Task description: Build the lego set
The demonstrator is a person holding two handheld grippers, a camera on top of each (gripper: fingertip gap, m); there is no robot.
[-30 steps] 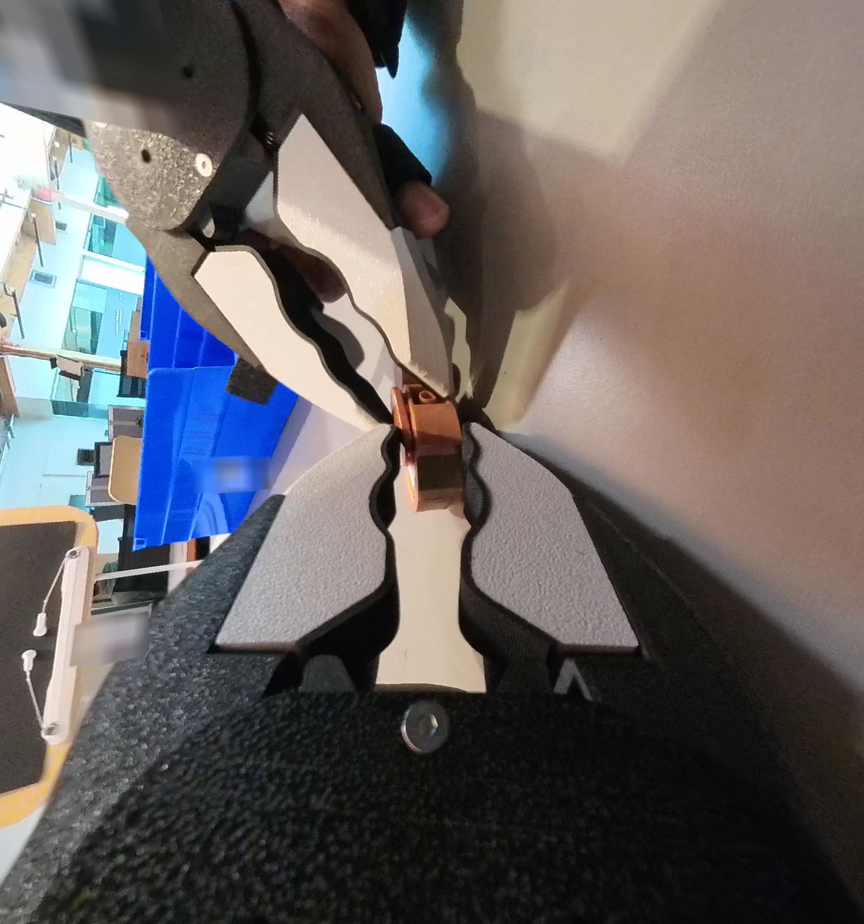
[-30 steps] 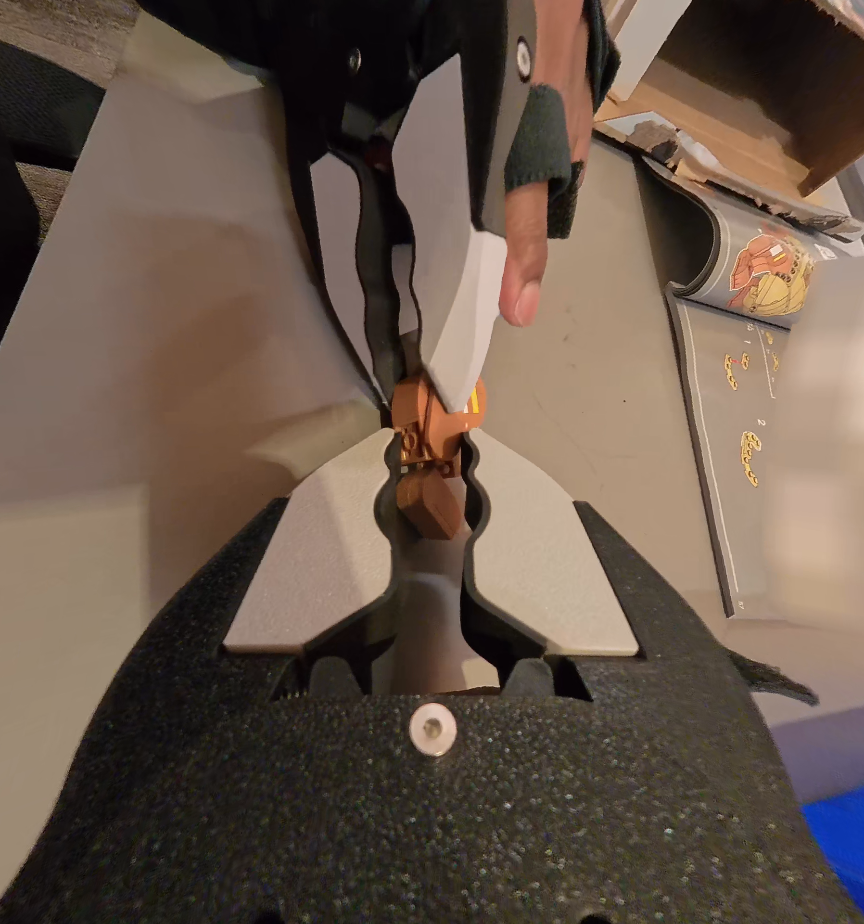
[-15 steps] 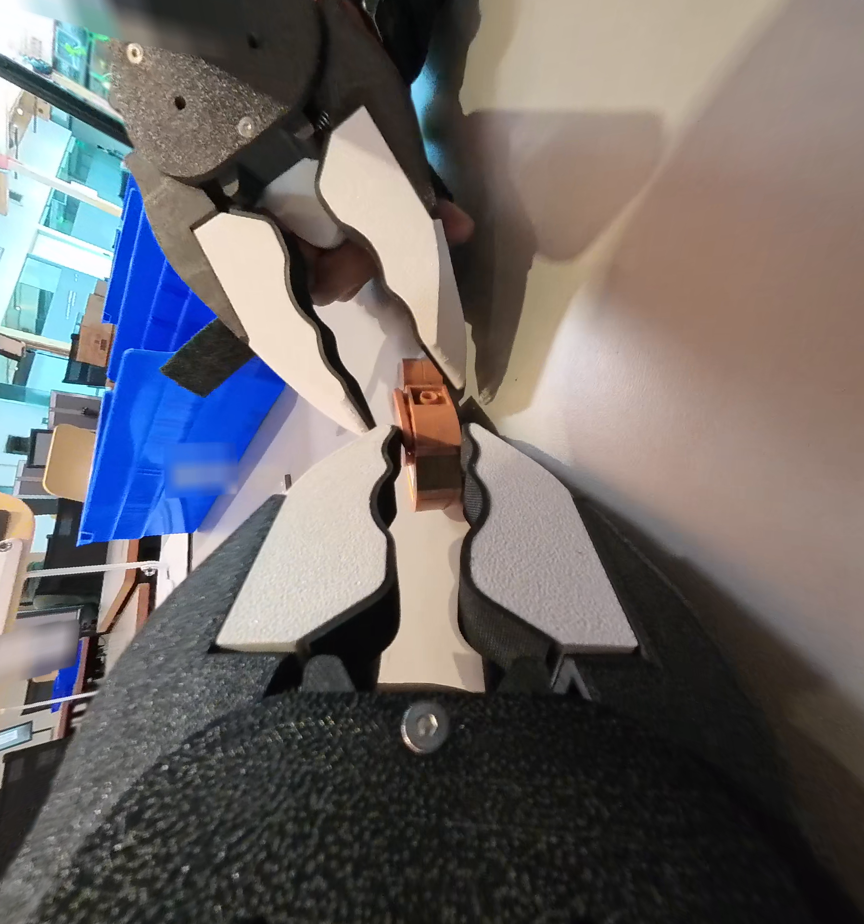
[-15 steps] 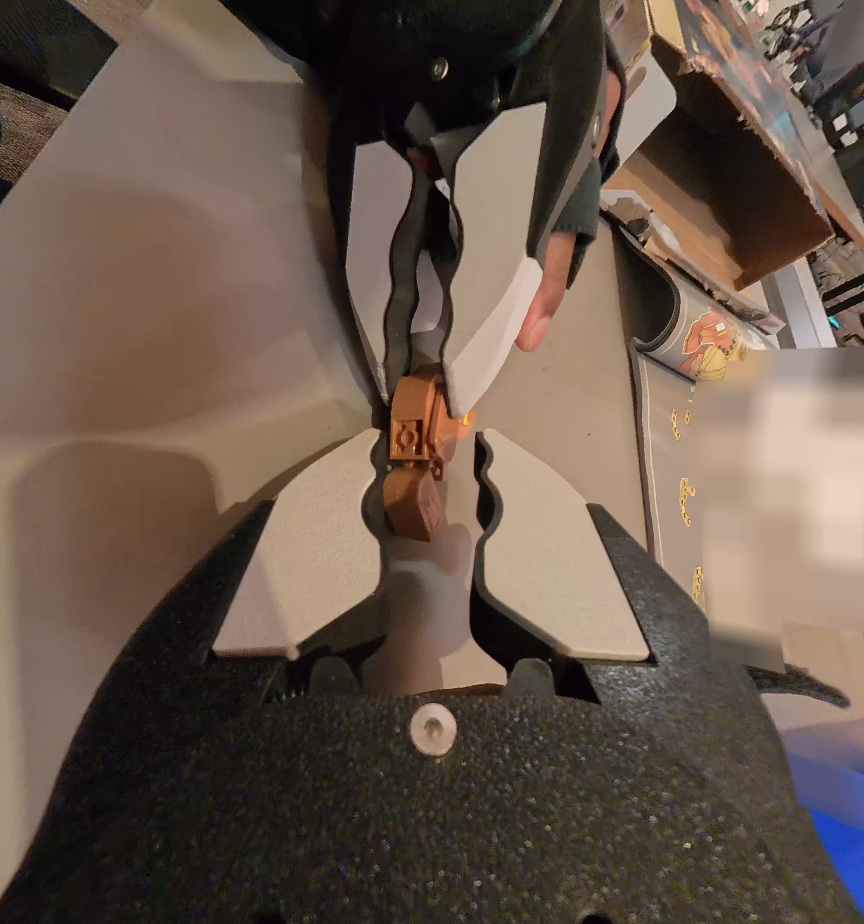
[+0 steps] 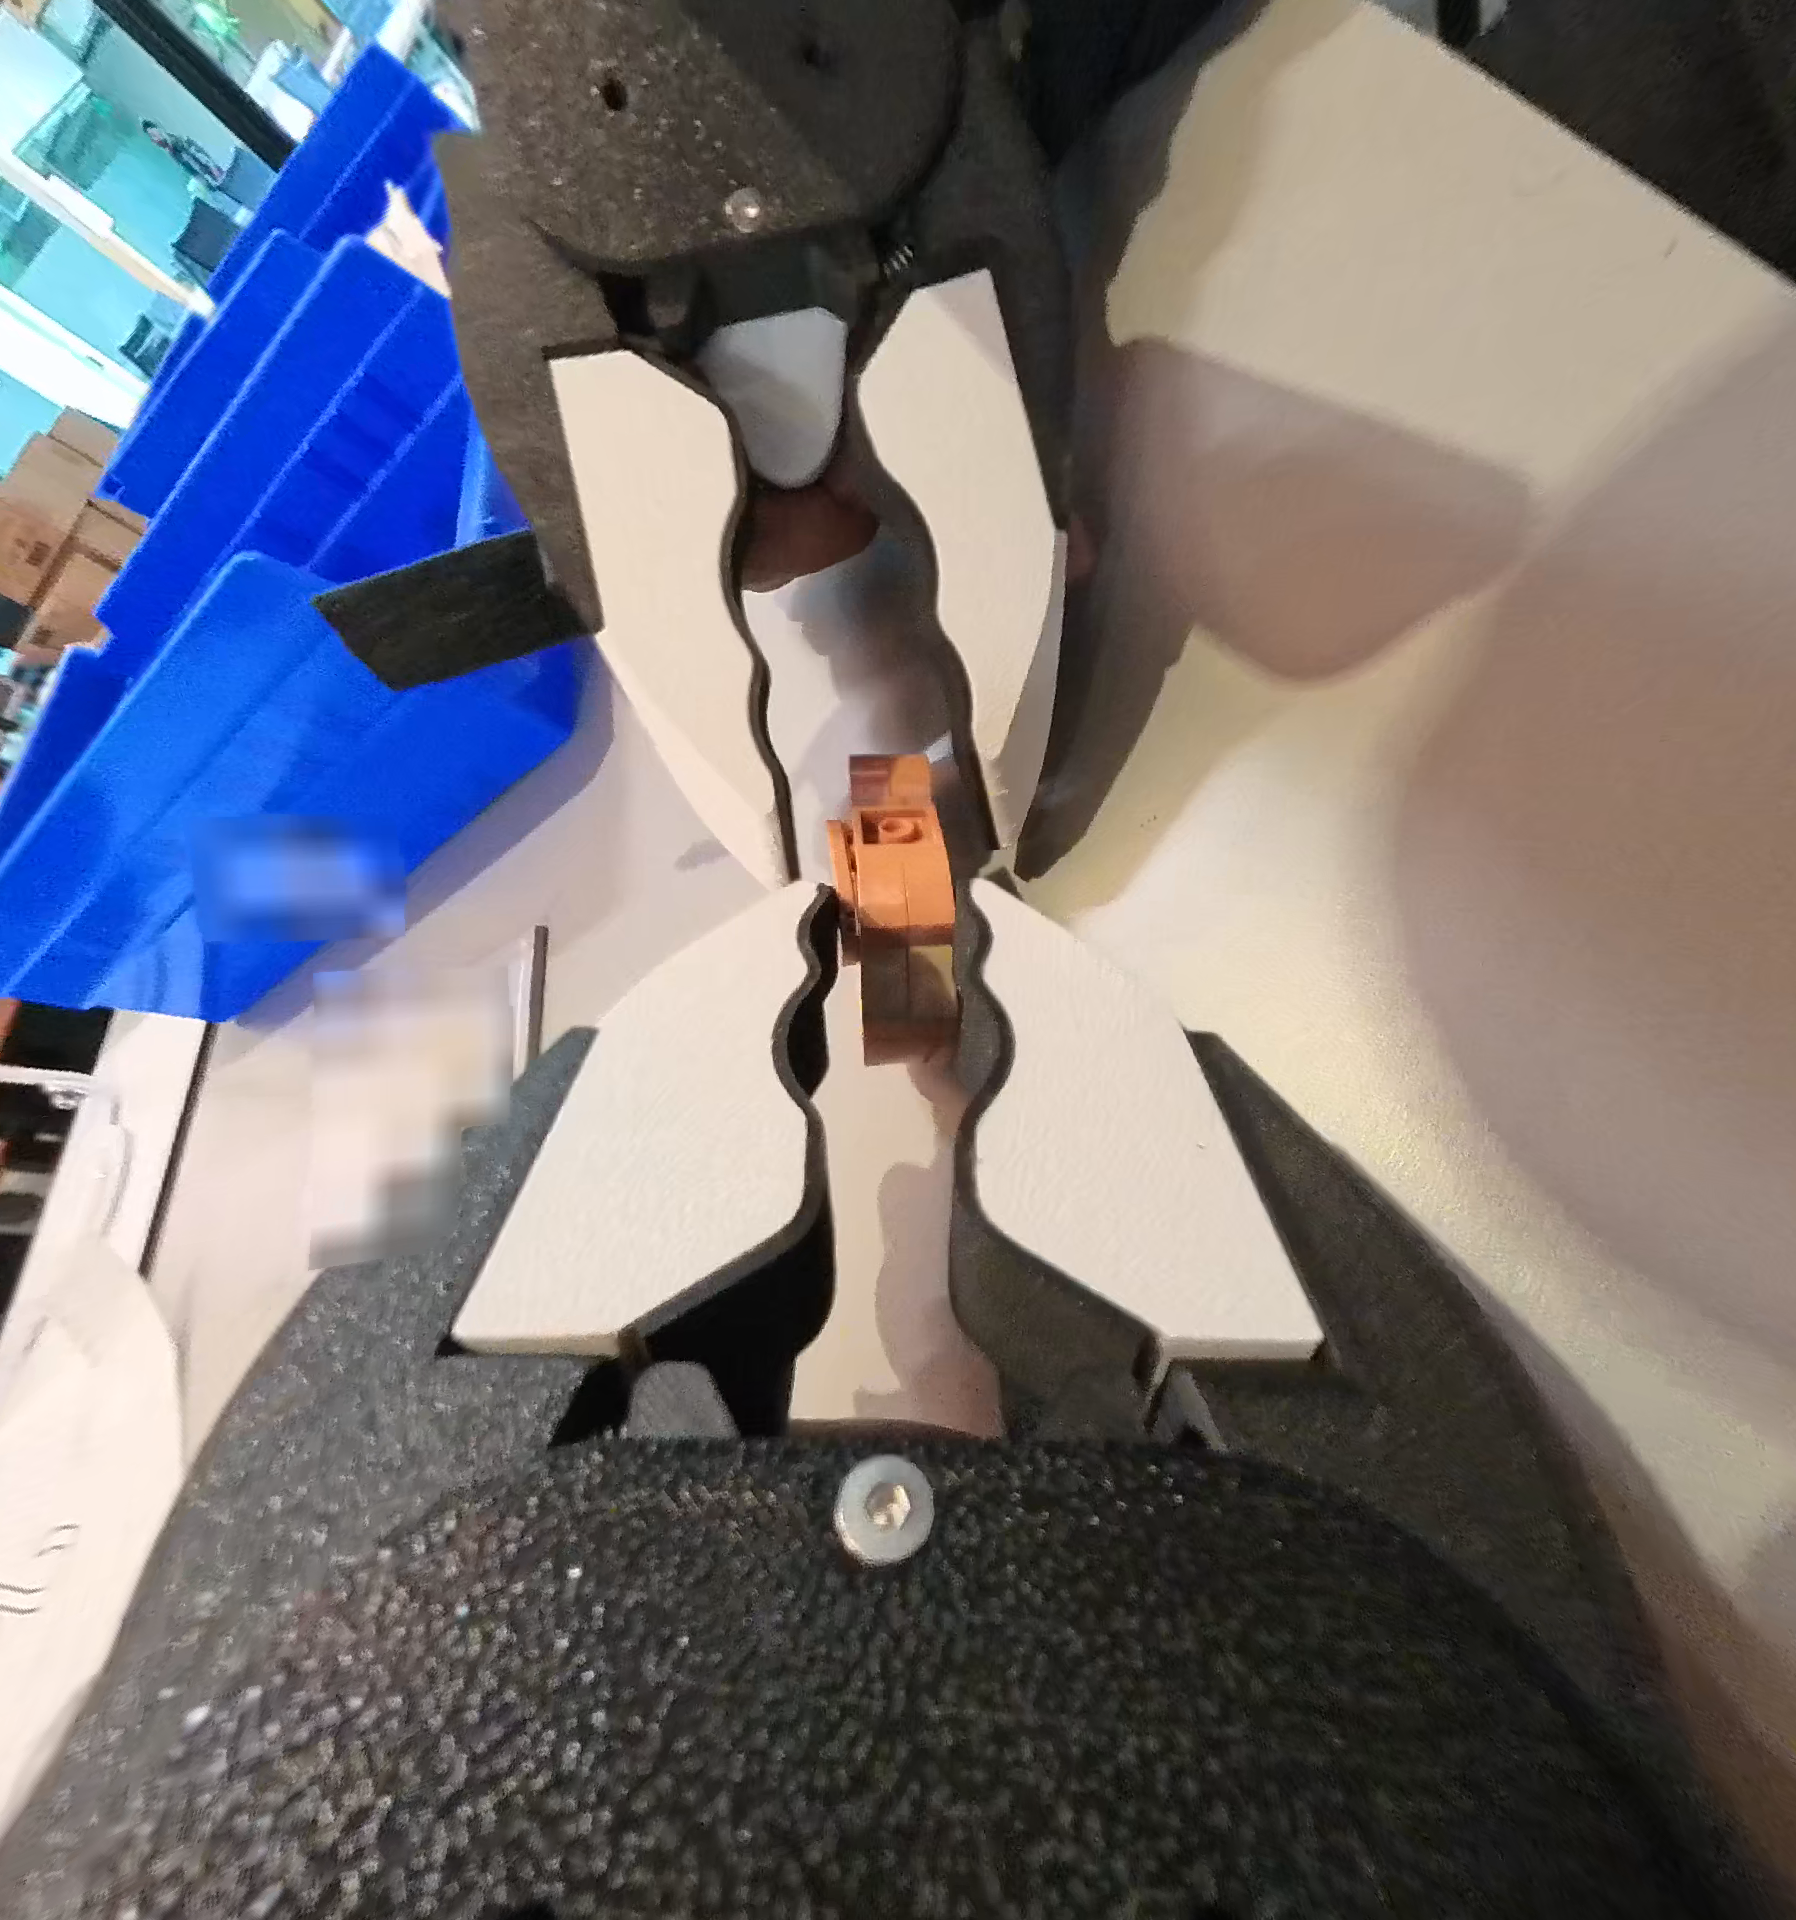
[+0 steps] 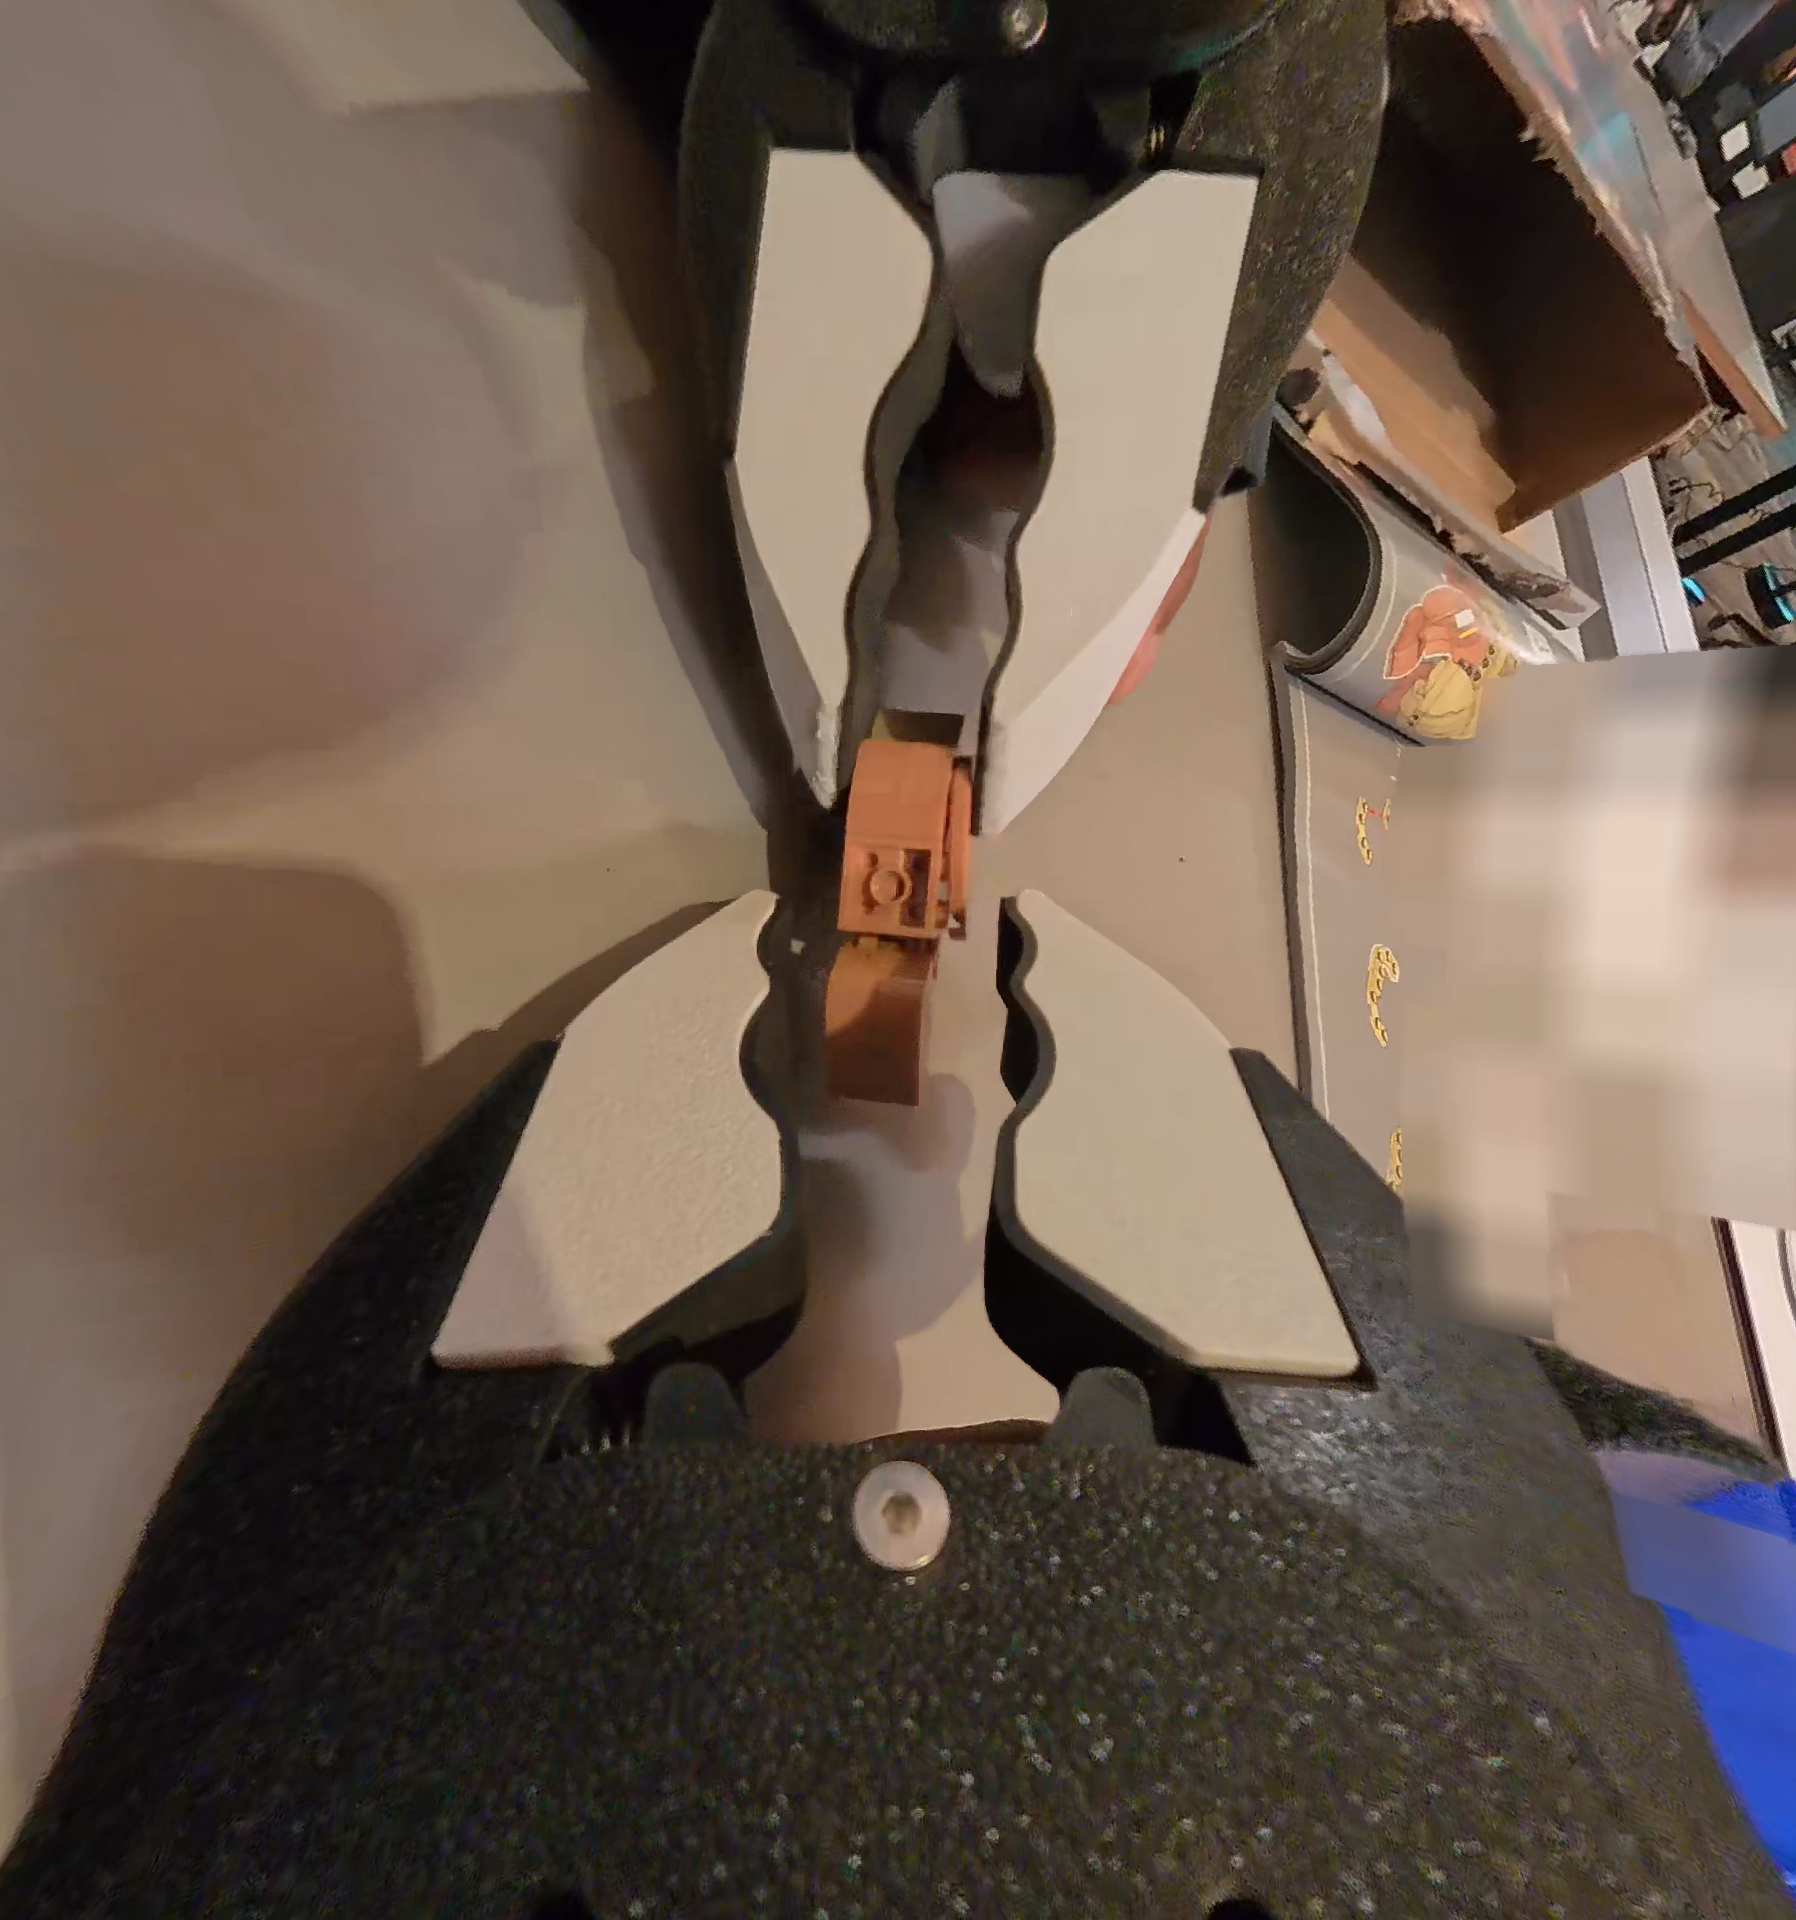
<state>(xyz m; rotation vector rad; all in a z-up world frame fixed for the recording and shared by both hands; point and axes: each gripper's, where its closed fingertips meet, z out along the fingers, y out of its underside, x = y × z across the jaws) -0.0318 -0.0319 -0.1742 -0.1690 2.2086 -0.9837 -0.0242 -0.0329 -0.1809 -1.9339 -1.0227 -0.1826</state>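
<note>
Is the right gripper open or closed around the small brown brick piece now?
Open. Right gripper: a clear gap separates one pad from the small brown brick piece, which the left gripper holds.

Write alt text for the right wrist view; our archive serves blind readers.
The right gripper's jaws stand open around a small brown brick assembly that the facing left gripper clamps above a beige table. A curled printed booklet lies beside them.
</note>
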